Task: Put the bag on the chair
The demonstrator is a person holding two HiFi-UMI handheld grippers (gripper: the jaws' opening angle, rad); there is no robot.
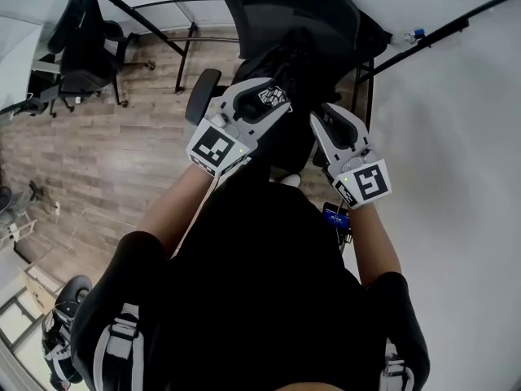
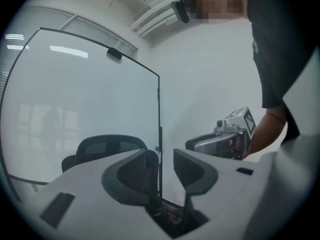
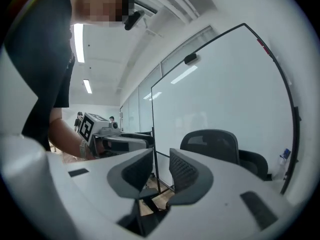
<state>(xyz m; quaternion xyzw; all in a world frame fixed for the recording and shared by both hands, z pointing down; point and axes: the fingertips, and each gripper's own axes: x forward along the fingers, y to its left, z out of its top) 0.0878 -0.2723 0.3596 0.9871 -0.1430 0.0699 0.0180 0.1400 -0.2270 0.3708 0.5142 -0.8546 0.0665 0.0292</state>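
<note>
Closest to the lens were the person's black sleeves (image 1: 134,275), reaching forward over the wooden floor (image 1: 106,161). Beyond them a dark lump that I took for the bag (image 1: 285,68) sat on the seat of the black mesh chair (image 1: 301,6). It was black on black, so its long axis could not be read. It lay ahead of and below both claws, between them, the left claw (image 2: 166,158) seemingly nearer than the right claw (image 3: 161,156). Each claw stood partly apart with nothing between its pads. Only the head view showed the bag; the gripper views looked level past it at a whiteboard (image 3: 225,84), a chair back and each other.
</note>
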